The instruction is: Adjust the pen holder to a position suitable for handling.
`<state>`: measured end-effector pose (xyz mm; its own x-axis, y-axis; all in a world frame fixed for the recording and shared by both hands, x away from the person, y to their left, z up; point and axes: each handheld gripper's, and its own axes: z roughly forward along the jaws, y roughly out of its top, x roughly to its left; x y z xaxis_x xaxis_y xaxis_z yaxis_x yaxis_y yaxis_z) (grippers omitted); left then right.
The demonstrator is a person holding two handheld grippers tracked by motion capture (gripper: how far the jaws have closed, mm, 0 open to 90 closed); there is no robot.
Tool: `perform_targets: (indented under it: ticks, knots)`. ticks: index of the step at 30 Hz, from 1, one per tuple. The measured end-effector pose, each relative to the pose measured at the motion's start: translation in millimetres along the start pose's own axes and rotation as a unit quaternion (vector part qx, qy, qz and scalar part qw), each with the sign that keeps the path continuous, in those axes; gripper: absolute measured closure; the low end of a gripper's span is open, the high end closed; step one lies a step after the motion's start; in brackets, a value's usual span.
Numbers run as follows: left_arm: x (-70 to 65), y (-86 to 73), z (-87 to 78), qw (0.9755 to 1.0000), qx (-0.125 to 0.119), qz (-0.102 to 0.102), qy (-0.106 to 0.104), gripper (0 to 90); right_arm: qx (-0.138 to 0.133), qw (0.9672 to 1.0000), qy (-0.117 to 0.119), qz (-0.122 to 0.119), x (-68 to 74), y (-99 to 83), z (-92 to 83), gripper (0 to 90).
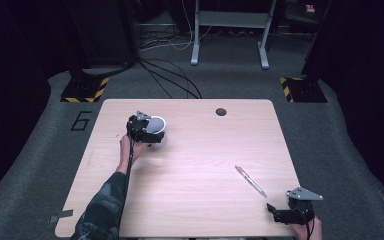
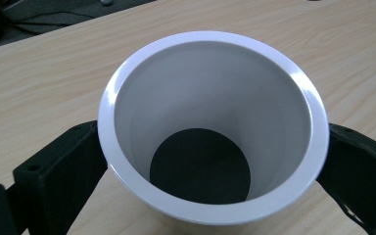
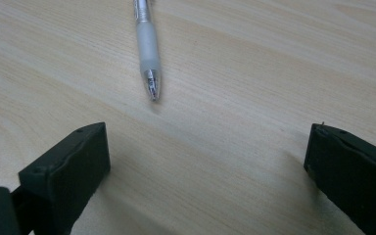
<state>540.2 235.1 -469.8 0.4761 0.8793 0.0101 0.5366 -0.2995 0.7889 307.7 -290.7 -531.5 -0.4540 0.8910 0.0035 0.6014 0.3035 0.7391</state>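
Your right gripper [image 1: 276, 212] sits at the bottom right of the high view, near the table [image 1: 195, 200] edge, jaws spread wide with nothing between them. Right gripper view: bare wood between the jaws, pen [image 3: 147, 41] tip just ahead at upper centre, not touching either jaw. It's a clear-barrelled pen [image 1: 250, 180] with a frosted grip and metal tip, lying diagonally right of centre in the high view.

Your left gripper [image 1: 150, 131] is upper left of centre in the high view, clamped on the white cup [image 1: 156, 125]. Left gripper view: cup [image 2: 215, 132] dead centre, one jaw pressed on each side. Glossy white, thick rim, tapered walls, dark round bottom, empty inside.
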Motion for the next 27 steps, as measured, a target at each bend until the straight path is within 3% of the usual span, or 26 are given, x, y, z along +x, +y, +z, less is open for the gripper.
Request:
perform_targets:
  ticks: [3, 6, 16, 23, 27]
  knots:
    - [0.4, -0.6, 3.0, 1.0, 0.0, -0.005, -0.003, 5.3, 0.001, 1.0, -0.002, 0.0, 0.3, 0.0, 0.1, 2.7]
    - [-0.1, -1.2, 5.4, 1.0, -0.003, 0.004, 0.002, 5.5, 0.003, 1.0, -0.001, 0.0, 0.1, 0.0, -0.2, 2.7]
    - [-3.4, -1.8, 5.6, 0.9999, -0.009, -0.007, -0.002, 6.3, -0.001, 1.0, -0.001, 0.003, 0.4, -0.4, -0.3, 3.3]
    - [-10.5, -0.5, 3.3, 0.9998, 0.006, 0.015, -0.013, 6.3, -0.001, 1.0, -0.002, 0.003, 0.5, -0.5, -0.5, 3.3]
    - [-15.5, -0.8, 2.7, 0.9998, 0.004, 0.01, -0.015, 6.3, -0.001, 1.0, -0.002, 0.002, 0.2, -0.5, -0.4, 3.4]
